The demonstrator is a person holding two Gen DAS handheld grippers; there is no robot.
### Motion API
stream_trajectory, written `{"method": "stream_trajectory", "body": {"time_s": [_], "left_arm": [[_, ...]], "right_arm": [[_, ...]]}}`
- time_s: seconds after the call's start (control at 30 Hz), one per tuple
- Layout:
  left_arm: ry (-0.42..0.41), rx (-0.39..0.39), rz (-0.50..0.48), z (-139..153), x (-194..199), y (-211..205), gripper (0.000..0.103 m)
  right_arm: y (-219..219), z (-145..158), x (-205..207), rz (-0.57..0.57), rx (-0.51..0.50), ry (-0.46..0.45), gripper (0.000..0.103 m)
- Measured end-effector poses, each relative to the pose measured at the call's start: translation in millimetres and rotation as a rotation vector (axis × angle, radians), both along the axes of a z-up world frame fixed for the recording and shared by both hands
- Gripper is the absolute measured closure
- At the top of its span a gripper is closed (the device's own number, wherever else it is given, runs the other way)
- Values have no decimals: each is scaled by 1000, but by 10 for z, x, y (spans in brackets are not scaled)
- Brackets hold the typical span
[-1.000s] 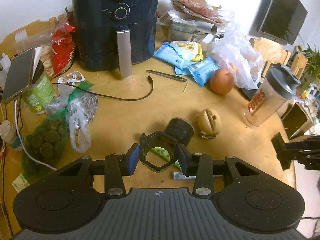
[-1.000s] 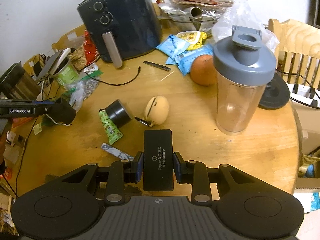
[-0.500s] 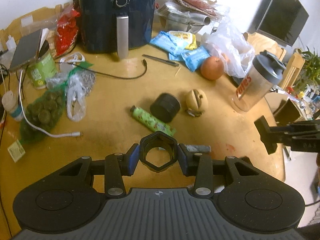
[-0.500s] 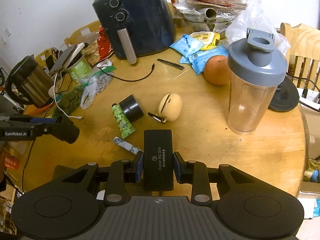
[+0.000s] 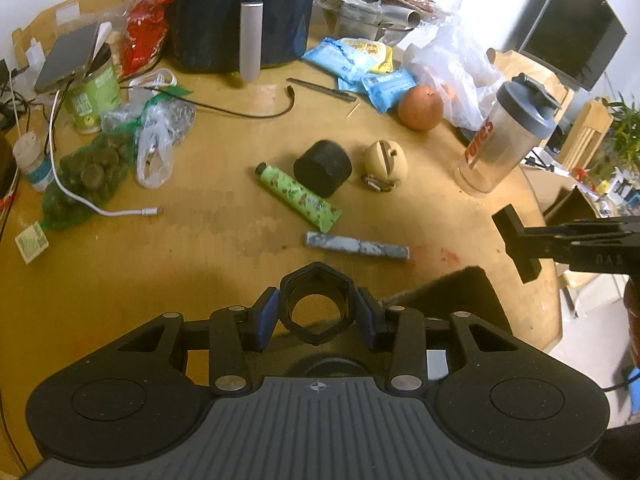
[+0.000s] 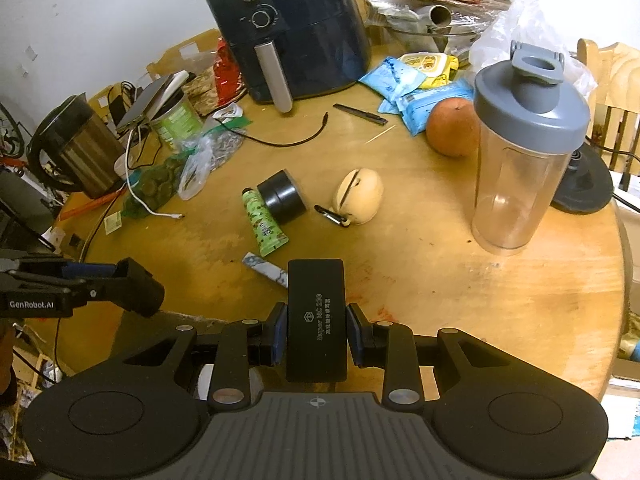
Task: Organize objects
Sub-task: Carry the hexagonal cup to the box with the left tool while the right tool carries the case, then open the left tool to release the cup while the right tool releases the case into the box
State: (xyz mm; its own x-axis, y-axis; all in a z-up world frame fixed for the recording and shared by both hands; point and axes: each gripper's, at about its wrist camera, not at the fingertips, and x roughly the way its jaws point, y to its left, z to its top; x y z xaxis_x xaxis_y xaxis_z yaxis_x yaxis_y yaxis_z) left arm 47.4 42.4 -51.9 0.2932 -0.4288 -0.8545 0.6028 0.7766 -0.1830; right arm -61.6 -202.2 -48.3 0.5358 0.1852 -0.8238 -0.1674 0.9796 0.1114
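My left gripper point(image 5: 316, 308) is shut on a black hexagonal open tube point(image 5: 316, 307), held above the near edge of the round wooden table point(image 5: 192, 248). My right gripper point(image 6: 316, 330) is shut on a flat black box point(image 6: 317, 318) printed "Super NC 200", also over the near edge. Each gripper shows in the other's view: the right one point(image 5: 560, 246) and the left one point(image 6: 80, 290). On the table lie a green tube point(image 5: 298, 196), a black round cap point(image 5: 323, 167), a beige egg-shaped pouch point(image 5: 385, 162) and a grey marbled stick point(image 5: 356, 246).
A black air fryer point(image 6: 294, 32) stands at the back. A shaker bottle point(image 6: 520, 148) and an orange point(image 6: 452, 126) are at the right. Bags, a green can point(image 5: 92, 100), cables and a kettle point(image 6: 76, 148) crowd the left. Blue snack packs point(image 5: 360, 72) lie behind.
Both grippers have drawn back toward the near table edge and risen, still holding their objects. The green tube, black cap and marbled stick now lie farther ahead of them.
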Motion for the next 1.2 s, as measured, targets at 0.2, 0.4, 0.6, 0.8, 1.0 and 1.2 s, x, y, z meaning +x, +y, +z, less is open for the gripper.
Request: {"method": "stream_trajectory", "body": {"time_s": [0.2,0.4,0.6,0.8,1.0,1.2], "left_arm": [[15,11,1,-49,-118,36,63],[14,18,3,-98,-228,59,62],[1,38,35,-120,-298,92,43],[10,36,90,-114,-324,143,20],[30,41,125,-138,-359,200,3],[41,44,146,-157,-410,265,2]], "right_arm": [[31,-22,-58,4,11,0,69],[40,-42,-119,6,21,5,69],[67,-58,-182,14,25,11,69],[110,-88,-239,28,26,22,69],[166,-94,-289,41,26,23,69],[215,-109,-300,51,25,27,69]]}}
